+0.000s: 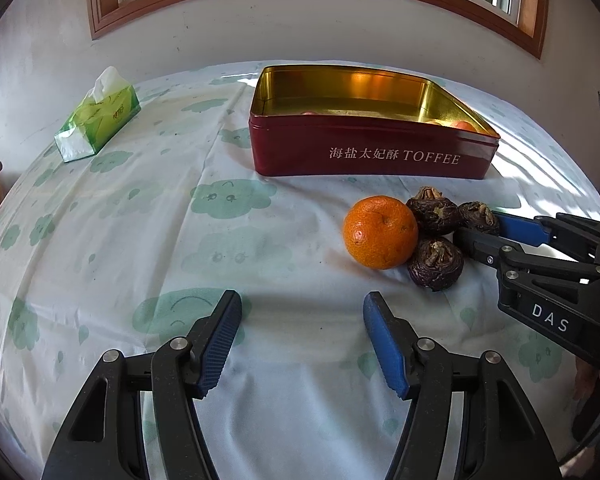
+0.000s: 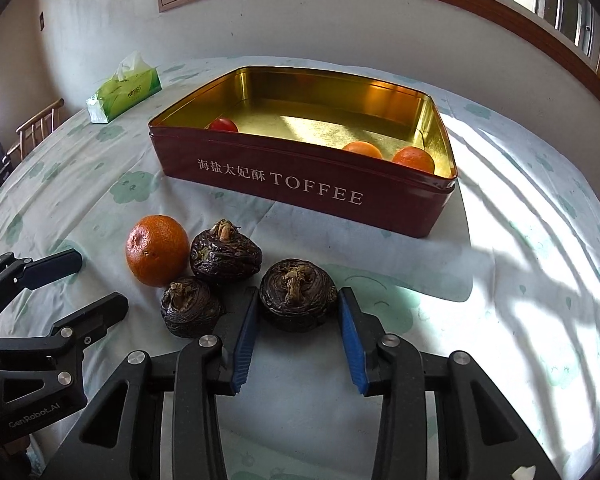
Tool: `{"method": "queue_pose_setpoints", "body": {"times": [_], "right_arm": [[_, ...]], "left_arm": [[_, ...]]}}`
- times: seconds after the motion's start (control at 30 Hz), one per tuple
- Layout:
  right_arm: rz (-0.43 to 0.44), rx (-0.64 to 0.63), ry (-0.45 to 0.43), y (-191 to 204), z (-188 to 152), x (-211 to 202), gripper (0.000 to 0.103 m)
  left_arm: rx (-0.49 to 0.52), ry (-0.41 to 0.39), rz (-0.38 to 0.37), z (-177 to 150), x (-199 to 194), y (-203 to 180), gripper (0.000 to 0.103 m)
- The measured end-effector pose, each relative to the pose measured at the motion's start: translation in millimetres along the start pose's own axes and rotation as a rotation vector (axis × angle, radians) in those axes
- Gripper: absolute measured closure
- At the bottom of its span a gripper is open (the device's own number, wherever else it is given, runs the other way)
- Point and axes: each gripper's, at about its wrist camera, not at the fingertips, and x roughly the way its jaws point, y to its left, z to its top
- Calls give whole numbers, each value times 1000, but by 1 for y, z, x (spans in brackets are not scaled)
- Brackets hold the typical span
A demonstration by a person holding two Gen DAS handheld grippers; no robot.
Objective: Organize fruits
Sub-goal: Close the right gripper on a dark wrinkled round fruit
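1. Right gripper (image 2: pixel 298 312) brackets a dark water chestnut (image 2: pixel 298 300) on the desk (image 2: pixel 500 280), pads against its sides.
2. Left gripper (image 1: pixel 302 312) is released, empty.
3. Orange (image 1: pixel 380 232) lies near the toffee tin (image 1: pixel 372 152).

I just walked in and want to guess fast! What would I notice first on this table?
Probably the big red toffee tin, open and gold inside, at the back of the table with two oranges and a small red fruit in it. In front of it sits a bright loose orange beside three dark, wrinkly water chestnuts. The right gripper has its blue pads against one water chestnut.
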Motion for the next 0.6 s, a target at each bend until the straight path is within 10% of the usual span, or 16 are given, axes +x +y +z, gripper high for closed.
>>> {"method": "queue_pose_setpoints", "body": {"times": [0.6], "right_arm": [[-93,129,-10,-72,-16,-10,67]], "left_arm": [[36,7,-28,17,12,-28,39]]}}
